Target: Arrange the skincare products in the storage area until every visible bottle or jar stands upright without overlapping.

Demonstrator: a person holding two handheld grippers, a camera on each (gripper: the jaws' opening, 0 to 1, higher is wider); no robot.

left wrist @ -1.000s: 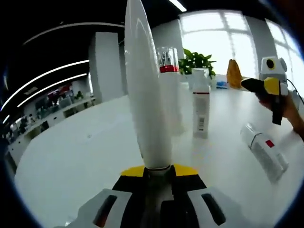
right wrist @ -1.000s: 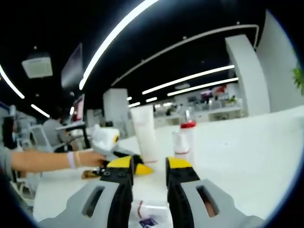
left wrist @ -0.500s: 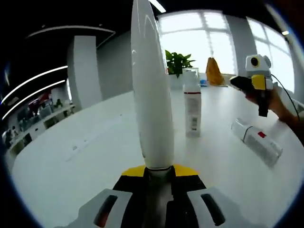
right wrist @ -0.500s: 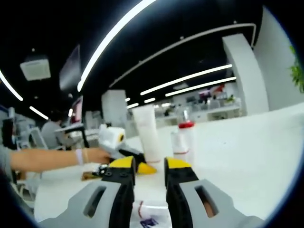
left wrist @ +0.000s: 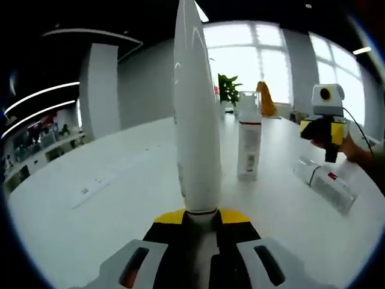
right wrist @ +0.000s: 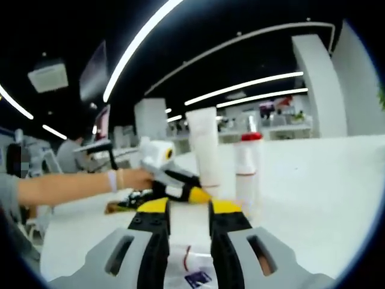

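The left gripper (left wrist: pixel 197 218) is clamped on a smooth, glossy white tube (left wrist: pixel 195 114), a soft-looking squeeze tube that swells at its lower end and tapers to a flat crimped edge at the far end. In the left gripper view its long axis runs straight out along the jaws, the thick end pinched between the yellow-tipped jaws and the crimped end pointing away from the camera. The right gripper view shows the same white tube (right wrist: pixel 204 153) standing upright over the white table (right wrist: pixel 313 198), with the left gripper (right wrist: pixel 180 188) and the person's hand (right wrist: pixel 137 179) gripping it at the base. Just beyond the tube in the left gripper view stands a slim white bottle (left wrist: pixel 249 144) with a clear cap and a red band, upright on the matte white table (left wrist: pixel 102 211). To the right of it a white cylindrical bottle with a red mark (left wrist: pixel 328 183) lies on its side, its long axis angled across the tabletop; the right gripper (left wrist: pixel 325 133) hangs just above it, apart from it. In the right gripper view a frosted bottle with a red cap (right wrist: pixel 248 168) stands upright beside the tube. The right gripper (right wrist: pixel 187 211) has its jaws set close with a narrow gap, holding nothing, and a clear bottle with a printed label (right wrist: pixel 189 271) lies below them.
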